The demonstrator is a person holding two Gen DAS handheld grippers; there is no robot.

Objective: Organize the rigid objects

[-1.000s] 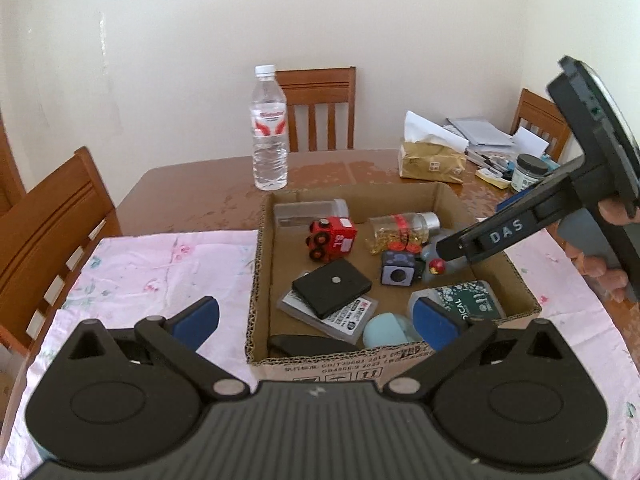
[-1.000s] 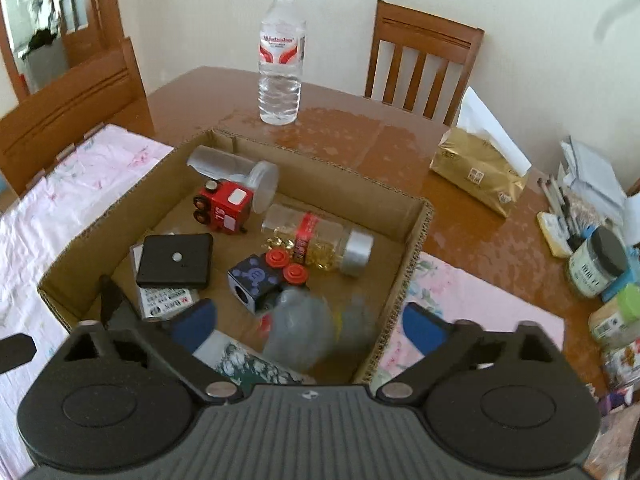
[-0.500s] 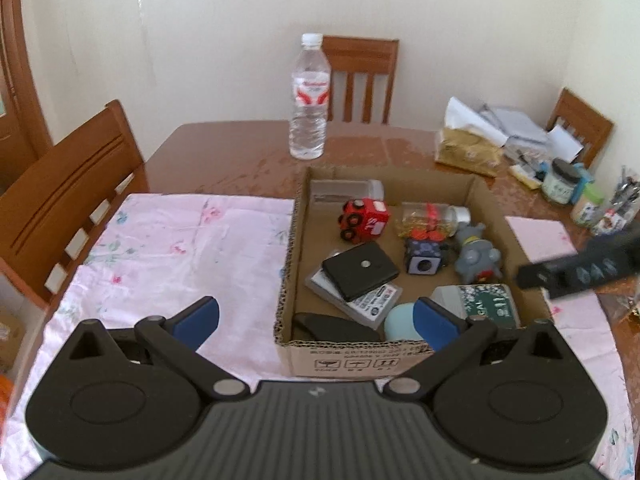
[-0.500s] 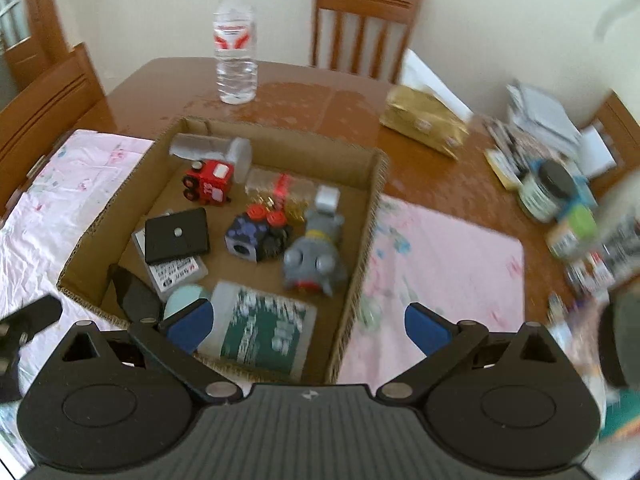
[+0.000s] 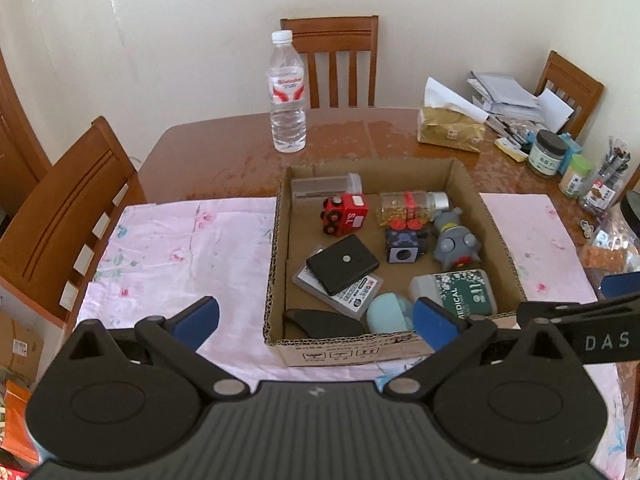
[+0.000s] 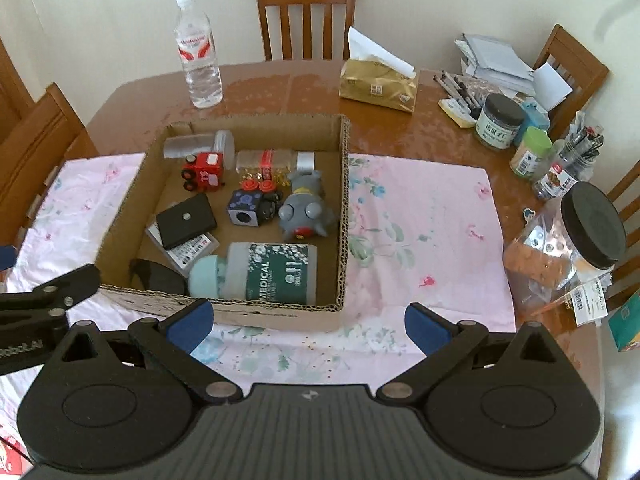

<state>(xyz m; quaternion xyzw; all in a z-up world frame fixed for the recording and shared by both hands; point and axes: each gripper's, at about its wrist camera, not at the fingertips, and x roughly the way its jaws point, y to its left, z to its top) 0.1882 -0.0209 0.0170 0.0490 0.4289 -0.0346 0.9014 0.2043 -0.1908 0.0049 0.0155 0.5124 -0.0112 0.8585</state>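
A shallow cardboard box (image 5: 276, 264) (image 6: 344, 208) sits on a pink floral cloth. It holds several rigid objects: a red toy truck (image 5: 345, 214) (image 6: 203, 171), a grey toy figure (image 5: 456, 240) (image 6: 306, 210), a black flat case (image 5: 342, 264) (image 6: 186, 220), a green medical bottle (image 5: 456, 294) (image 6: 272, 274), a clear pill bottle (image 6: 272, 160) and a dark cube (image 6: 244, 212). My left gripper (image 5: 316, 320) is open and empty, at the box's near edge. My right gripper (image 6: 306, 324) is open and empty, at the box's near right corner.
A water bottle (image 5: 287, 92) (image 6: 198, 52) stands behind the box. A gold tissue pack (image 6: 378, 84), jars (image 6: 500, 120), papers and pens crowd the table's right side. A black-lidded jar of snacks (image 6: 568, 236) stands at the right. Wooden chairs surround the table.
Both grippers have pulled back and up from the box. The grey toy figure, blurred under the right gripper a second ago, now lies in the box.
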